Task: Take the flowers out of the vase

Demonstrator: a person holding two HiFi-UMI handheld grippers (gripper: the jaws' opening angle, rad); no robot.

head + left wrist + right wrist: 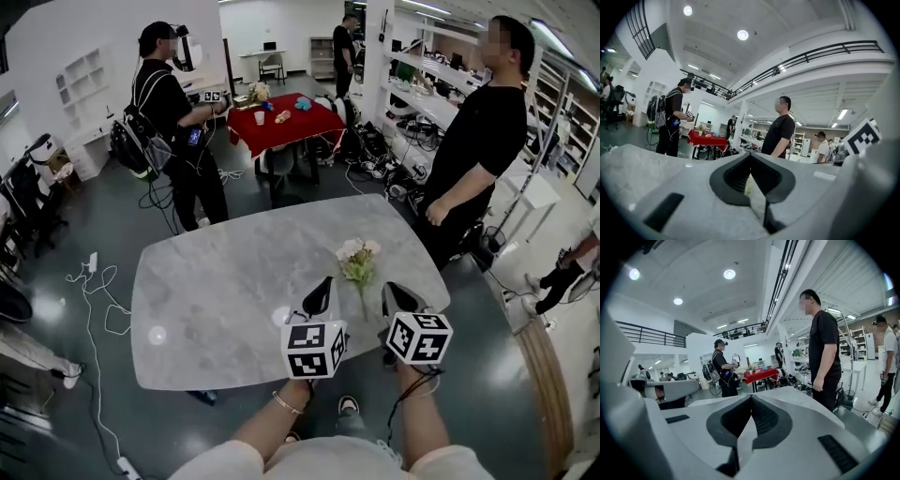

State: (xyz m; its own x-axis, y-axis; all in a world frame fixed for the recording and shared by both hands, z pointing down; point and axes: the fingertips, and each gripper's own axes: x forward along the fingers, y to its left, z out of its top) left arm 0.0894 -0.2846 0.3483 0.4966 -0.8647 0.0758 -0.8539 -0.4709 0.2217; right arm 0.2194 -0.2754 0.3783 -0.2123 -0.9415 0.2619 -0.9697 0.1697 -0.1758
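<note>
Your left gripper [750,157] has its jaws pressed together; its own view shows the dark pads meeting at the tips. A pale yellowish patch shows in the slot below the tips, and it cannot be identified. Your right gripper [751,397] is likewise pressed together, with only pale grey surface visible in its slot.

In the head view both grippers are over the near edge of the table [216,291], side by side and pointing away from you. The flowers [358,261] stand upright between them, with cream blooms above a thin green stem. The blooms sit just beyond the two sets of jaw tips, and the stem runs down between the gripper bodies. The views do not show whether either gripper touches the stem, nor what holds the stem up.

Beyond the far edge of the table a bystander [478,141] in black stands at the right. Further back a person with a backpack [173,112] works at a red table [281,122].
</note>
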